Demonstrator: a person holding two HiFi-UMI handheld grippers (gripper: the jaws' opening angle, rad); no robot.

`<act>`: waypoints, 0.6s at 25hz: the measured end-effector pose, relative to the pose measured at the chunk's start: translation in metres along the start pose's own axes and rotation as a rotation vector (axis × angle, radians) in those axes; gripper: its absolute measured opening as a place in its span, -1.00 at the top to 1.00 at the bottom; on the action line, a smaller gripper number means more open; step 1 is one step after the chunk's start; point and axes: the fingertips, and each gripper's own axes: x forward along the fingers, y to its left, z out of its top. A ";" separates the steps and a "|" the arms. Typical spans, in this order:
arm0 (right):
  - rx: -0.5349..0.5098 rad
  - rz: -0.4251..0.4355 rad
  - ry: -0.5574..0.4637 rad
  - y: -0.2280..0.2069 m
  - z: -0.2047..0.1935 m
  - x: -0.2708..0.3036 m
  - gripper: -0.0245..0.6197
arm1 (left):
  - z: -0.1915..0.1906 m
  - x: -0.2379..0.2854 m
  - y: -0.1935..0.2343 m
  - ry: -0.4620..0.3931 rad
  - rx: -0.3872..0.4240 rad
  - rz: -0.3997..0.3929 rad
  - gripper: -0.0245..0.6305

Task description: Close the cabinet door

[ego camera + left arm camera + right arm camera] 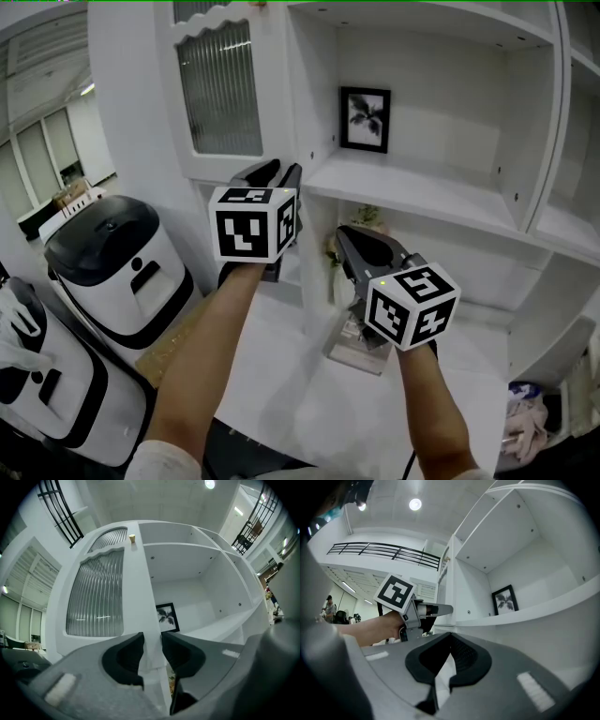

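Note:
The white cabinet door (220, 94) with ribbed glass (96, 592) stands swung out to the left of the open shelves. My left gripper (286, 173) reaches its free edge at about mid-height. In the left gripper view the door's thin white edge fills the gap of the left gripper (152, 651), with both dark pads against it. The right gripper (349, 234) hovers lower and to the right, in front of the lower shelf; its tips meet with nothing between them (451, 635). The right gripper view also shows the left gripper (440, 609) at the door edge.
A framed leaf picture (365, 119) leans at the back of the middle shelf (412, 187). Small flowers (361, 220) sit on the lower shelf, a flat object (361, 342) on the counter below. Two white-and-black machines (112, 272) stand at the left.

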 end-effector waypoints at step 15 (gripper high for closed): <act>0.011 -0.009 0.014 0.015 -0.001 0.004 0.91 | 0.002 -0.011 0.001 0.011 0.003 -0.046 0.55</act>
